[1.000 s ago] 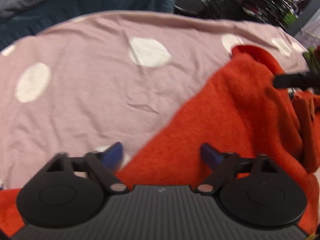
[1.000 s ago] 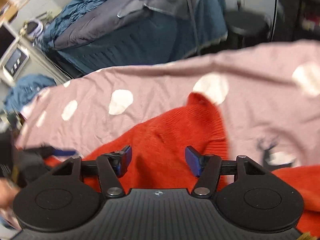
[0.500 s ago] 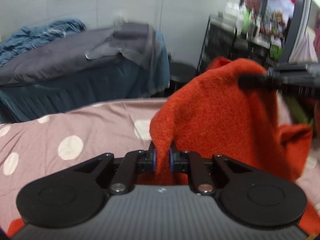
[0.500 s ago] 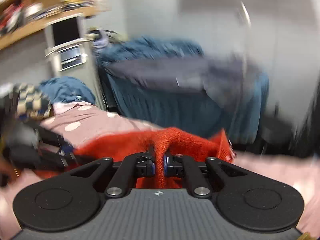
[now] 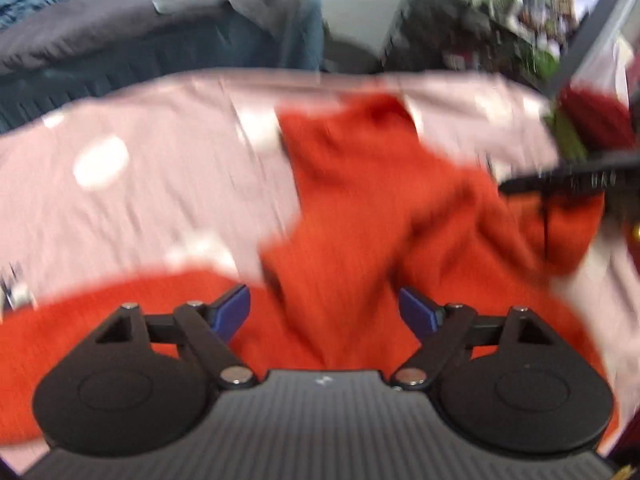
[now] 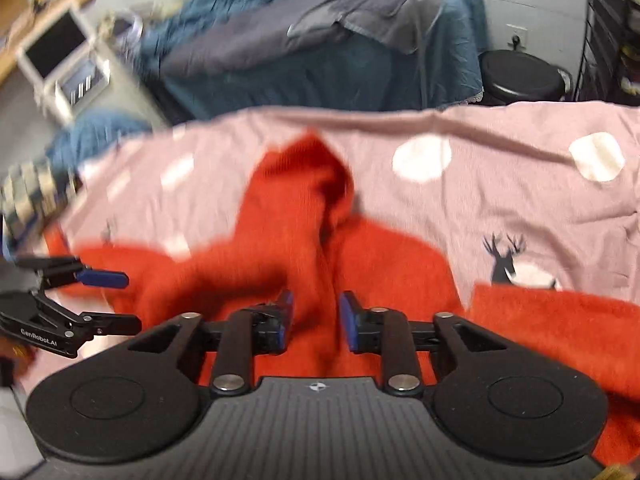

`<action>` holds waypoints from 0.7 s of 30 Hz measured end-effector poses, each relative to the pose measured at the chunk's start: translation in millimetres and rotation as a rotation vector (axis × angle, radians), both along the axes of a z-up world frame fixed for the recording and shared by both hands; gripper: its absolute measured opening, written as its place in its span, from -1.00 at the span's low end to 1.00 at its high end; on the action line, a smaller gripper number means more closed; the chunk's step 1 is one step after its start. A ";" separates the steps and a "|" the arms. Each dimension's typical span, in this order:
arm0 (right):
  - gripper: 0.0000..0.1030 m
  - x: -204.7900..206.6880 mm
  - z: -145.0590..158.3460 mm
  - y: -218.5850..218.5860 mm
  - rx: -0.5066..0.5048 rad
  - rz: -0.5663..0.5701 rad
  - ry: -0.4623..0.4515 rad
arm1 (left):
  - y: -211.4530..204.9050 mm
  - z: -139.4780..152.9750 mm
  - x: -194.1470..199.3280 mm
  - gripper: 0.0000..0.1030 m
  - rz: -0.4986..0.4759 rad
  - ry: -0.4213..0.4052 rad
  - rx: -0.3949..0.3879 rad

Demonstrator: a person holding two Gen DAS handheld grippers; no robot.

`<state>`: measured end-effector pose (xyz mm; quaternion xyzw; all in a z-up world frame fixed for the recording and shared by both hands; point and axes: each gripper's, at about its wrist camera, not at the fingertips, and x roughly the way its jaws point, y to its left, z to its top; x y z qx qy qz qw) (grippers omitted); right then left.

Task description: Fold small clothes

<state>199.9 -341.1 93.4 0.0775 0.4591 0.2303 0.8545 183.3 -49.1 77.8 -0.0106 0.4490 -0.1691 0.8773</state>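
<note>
Orange-red knit garment [image 5: 360, 208] lies rumpled on a pink cloth with white dots [image 5: 140, 184] that covers the work surface; what lies under the cloth can't be told. One fold of the knit stands up as a ridge toward the far edge of the cloth, the rest spreads low across the near side. A second patch of the same orange-red knit [image 6: 560, 332] lies flat at the near right in the right wrist view, just below a small black deer print [image 6: 504, 260] on the cloth.

Left gripper [image 5: 324, 312]: jaws have just been opening and stand wide apart, blue pads [image 5: 232, 312] clear of the fabric. The knit runs under and between them but nothing is pinched. View is motion-blurred.

Right gripper [image 6: 316, 320]: jaws have just been opening, about half spread. The ridge of knit passes between the pads with a gap on both sides, so no grip.

Each gripper shows in the other's view: the right one as a black bar at the right edge of the left wrist view, over the knit; the left one at the left edge of the right wrist view, jaws apart, beside the knit's left end.

Background: bed with blue cover [image 6: 320, 68] and grey bedding piled on it, black round stool [image 6: 520, 76], dark shelving [image 5: 480, 28] at right, a white-framed screen [image 6: 60, 48] at far left.
</note>
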 end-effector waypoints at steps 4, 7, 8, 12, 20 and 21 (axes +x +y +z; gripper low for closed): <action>0.20 32.0 -3.7 -13.1 0.134 -0.129 0.045 | 10.9 4.2 52.2 0.73 0.105 -0.023 -0.006; 0.29 56.2 -26.4 -9.6 0.216 -0.141 0.164 | 19.0 -23.6 89.5 0.70 0.121 0.121 -0.107; 0.29 63.0 -32.2 -8.9 0.231 -0.151 0.196 | 15.5 -37.7 104.8 0.69 0.120 0.175 -0.126; 0.31 71.8 -61.6 -11.2 0.361 -0.192 0.362 | 4.4 -76.6 114.3 0.61 0.080 0.298 -0.231; -0.43 71.1 -49.6 -0.3 0.359 -0.101 0.327 | -22.6 -85.3 115.1 -0.82 -0.017 0.250 -0.240; -0.44 71.9 -40.9 1.4 0.343 -0.080 0.292 | -20.8 -73.3 113.8 -0.82 0.000 0.204 -0.239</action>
